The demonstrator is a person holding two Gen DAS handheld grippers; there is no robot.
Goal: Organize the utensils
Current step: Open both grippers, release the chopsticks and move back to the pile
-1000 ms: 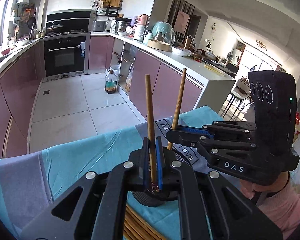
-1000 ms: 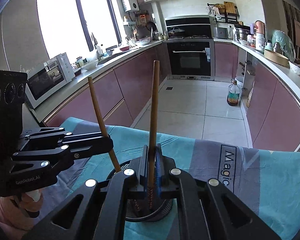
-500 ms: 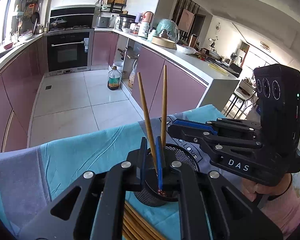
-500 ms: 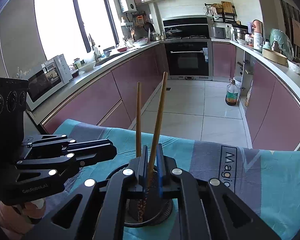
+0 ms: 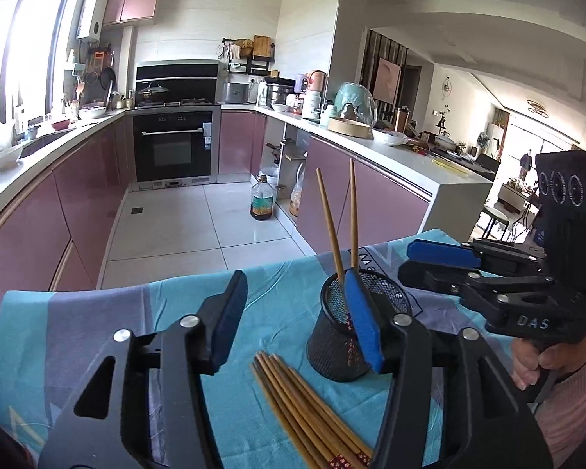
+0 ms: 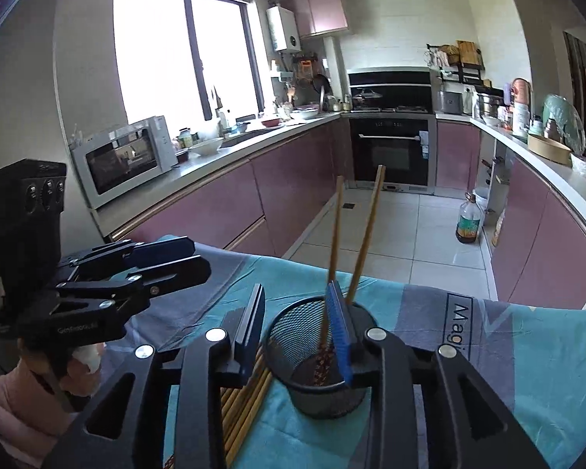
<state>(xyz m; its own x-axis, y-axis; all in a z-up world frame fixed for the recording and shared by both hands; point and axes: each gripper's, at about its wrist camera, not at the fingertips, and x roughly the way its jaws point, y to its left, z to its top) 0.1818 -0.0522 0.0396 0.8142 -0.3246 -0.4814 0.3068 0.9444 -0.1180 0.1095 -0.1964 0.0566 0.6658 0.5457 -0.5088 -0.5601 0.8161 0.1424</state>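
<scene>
A black mesh holder (image 5: 334, 351) (image 6: 293, 324) stands on the blue cloth. Two wooden chopsticks (image 5: 330, 226) (image 6: 365, 234) stand loose in it and lean apart. A bundle of several chopsticks (image 5: 304, 406) (image 6: 246, 402) lies flat on the cloth beside the holder. My left gripper (image 5: 297, 316) is open and empty, just behind the holder; it also shows in the right wrist view (image 6: 168, 258). My right gripper (image 6: 299, 328) is open and empty, close over the holder; it also shows in the left wrist view (image 5: 441, 258).
The blue and grey cloth (image 5: 97, 324) (image 6: 527, 351) covers the table, whose far edge drops to the tiled kitchen floor (image 5: 183, 226). Pink cabinets and counters line both sides. An oil bottle (image 5: 260, 203) stands on the floor.
Both grippers opened and let go of their chopsticks, which now stand in the holder. Both grippers pulled back and up from the holder.
</scene>
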